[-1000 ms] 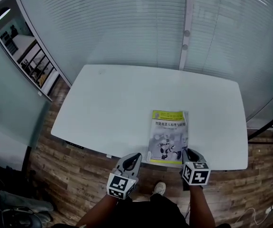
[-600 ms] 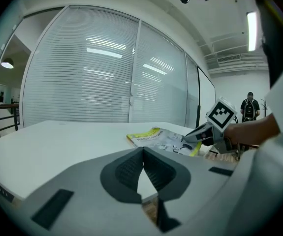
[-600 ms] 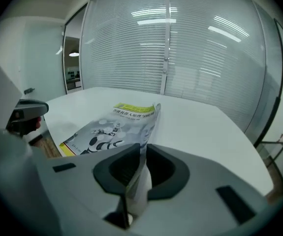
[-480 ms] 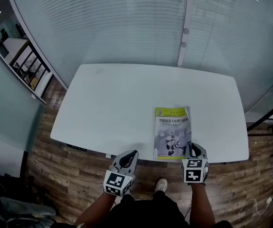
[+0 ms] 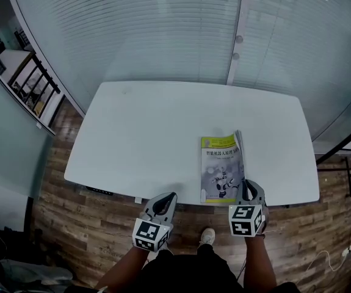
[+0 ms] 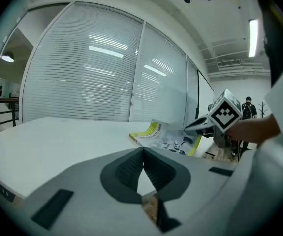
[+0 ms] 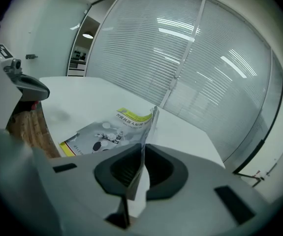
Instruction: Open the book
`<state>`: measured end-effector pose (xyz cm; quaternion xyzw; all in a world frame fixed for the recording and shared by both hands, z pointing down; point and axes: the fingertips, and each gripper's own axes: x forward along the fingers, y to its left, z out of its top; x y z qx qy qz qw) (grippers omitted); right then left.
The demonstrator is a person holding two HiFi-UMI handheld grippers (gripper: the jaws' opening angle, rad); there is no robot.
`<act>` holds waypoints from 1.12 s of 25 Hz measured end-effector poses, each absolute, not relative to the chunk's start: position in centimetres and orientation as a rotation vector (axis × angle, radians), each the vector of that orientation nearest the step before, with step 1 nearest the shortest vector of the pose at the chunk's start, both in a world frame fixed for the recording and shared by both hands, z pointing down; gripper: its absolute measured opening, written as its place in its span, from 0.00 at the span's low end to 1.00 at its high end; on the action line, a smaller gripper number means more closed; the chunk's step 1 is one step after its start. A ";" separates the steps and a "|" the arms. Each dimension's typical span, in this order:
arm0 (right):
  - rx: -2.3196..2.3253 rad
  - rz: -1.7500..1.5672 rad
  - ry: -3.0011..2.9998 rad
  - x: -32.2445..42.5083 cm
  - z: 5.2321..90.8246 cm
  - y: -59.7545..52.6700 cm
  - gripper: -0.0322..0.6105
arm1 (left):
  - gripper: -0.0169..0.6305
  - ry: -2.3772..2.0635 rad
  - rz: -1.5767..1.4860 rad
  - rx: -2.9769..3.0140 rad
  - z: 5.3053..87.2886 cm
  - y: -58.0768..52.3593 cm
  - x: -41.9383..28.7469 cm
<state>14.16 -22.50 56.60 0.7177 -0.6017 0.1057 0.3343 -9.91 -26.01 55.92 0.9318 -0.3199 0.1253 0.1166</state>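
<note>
A book [image 5: 221, 170] with a yellow-and-grey cover lies near the front right edge of the white table [image 5: 157, 133]. My right gripper [image 5: 246, 191] is at its near right corner. Its jaws are closing, and the pads pinch the cover's free edge [image 7: 148, 127], which stands up from the pages while the rest of the book [image 7: 102, 134] lies flat. My left gripper [image 5: 166, 201] hovers at the table's front edge, left of the book, shut with nothing in it [image 6: 142, 154]. In the left gripper view, the book [image 6: 163, 137] and right gripper [image 6: 200, 127] show ahead.
Behind the table [image 6: 43, 141] runs a glass wall with blinds [image 5: 181, 29]. Wood floor [image 5: 90, 218] lies below the front edge, where the person's shoe [image 5: 206, 240] shows. The left gripper [image 7: 30, 87] appears at the left of the right gripper view.
The right gripper has risen and rolled, and the cover's right edge has lifted off the pages. The left gripper has drifted a little sideways along the table's front edge.
</note>
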 end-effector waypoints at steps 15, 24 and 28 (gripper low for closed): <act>1.795 0.008 -1.531 8.7 50.3 -24.8 0.09 | 0.04 -0.970 0.278 2.758 54.3 -27.8 -12.7; 1.710 -0.154 -1.592 1.6 47.3 -26.9 0.08 | 0.04 -1.020 0.289 2.724 54.3 -28.2 -17.1; 1.668 -0.202 -1.640 -2.0 47.0 -28.1 0.08 | 0.04 -1.053 0.301 2.707 54.5 -28.5 -19.4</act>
